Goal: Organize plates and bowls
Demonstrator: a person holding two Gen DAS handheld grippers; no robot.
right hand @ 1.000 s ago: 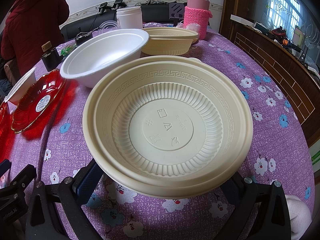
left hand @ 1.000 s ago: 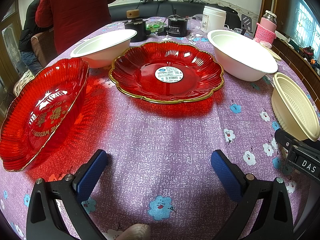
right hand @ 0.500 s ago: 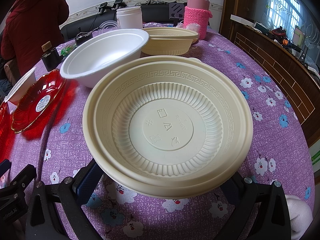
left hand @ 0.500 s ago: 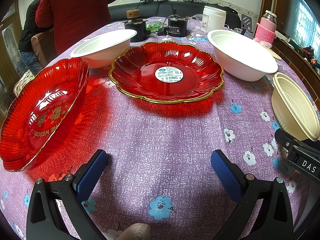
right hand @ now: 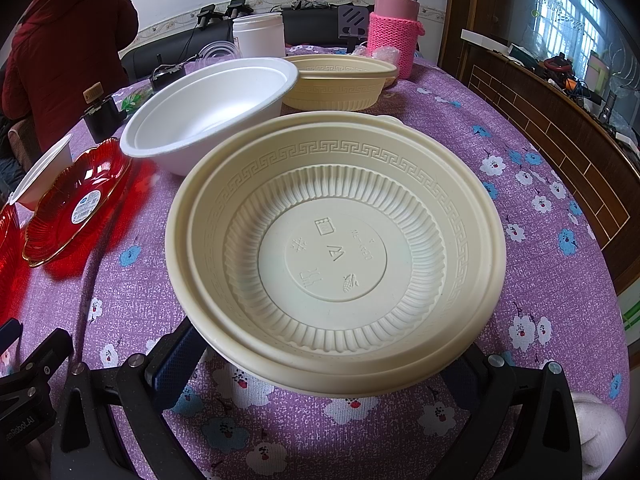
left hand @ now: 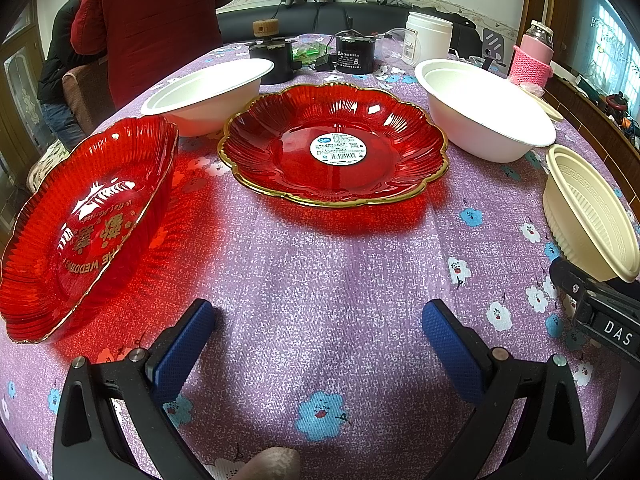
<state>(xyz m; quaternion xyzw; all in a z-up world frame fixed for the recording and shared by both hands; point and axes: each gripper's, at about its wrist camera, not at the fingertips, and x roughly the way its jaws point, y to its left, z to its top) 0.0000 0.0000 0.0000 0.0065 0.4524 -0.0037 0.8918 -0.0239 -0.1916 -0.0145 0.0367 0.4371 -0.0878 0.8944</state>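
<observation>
Table [left hand: 320,272], purple flowered cloth: it carries everything you see; its edges run out of both views

Near cream bowl [right hand: 336,248]: it fills your right wrist view, upright on the cloth. Its front rim covers the tips of your right gripper [right hand: 332,364], so only the black arms and a sliver of blue pad show at either side. The jaws stand far apart, one at each flank of the bowl; you cannot tell whether the pads touch its wall. In your left view the same bowl is cut off at the right edge

Flower-edged red plate [left hand: 334,144], gold rim, white label at centre: it lies flat well ahead of your left gripper [left hand: 318,320], whose blue pads are spread wide over bare cloth and hold nothing

Ribbed red plate [left hand: 86,220], gold lettering partly legible: it sits left of that gripper, cropped by the frame

White bowl [left hand: 480,108], right of the flower plate; second white bowl [left hand: 208,92], behind left

Far cream bowl [right hand: 340,80]: partly behind the white bowl in your right view

Pink knitted flask [right hand: 394,32], beside the far cream bowl
</observation>
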